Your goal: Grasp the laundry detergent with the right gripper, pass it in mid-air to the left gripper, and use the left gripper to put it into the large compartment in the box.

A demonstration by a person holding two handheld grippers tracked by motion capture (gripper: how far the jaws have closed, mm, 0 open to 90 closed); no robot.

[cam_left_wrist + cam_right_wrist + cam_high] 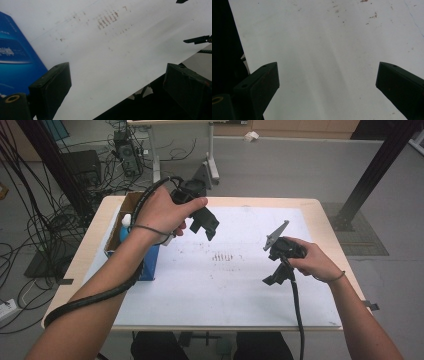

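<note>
The table (75,265) carries a white sheet (225,285) over most of its top, marked with a patch of brownish smudges (222,256) near the middle. At the sheet's left edge stands the box (150,265), blue on its sides and brown cardboard inside, its top open. A bottle (125,227) stands in it, blue-bodied with a white cap poking above the rim; what else is inside, the forearm hides.

The left gripper (204,224) hangs in the air just right of the box, above the sheet's far left part, with the person's left hand (162,212) wrapped over it. Its jaws stand wide apart with nothing between them; in the left gripper view (115,82) they frame bare sheet, with the box's blue side at the left edge.

The right gripper (276,276) is well apart from the box, across the smudges over the right half of the sheet, held by the right hand (312,261). Its jaws gape too, empty, and in the right gripper view (327,80) plain white sheet lies between them.
</note>
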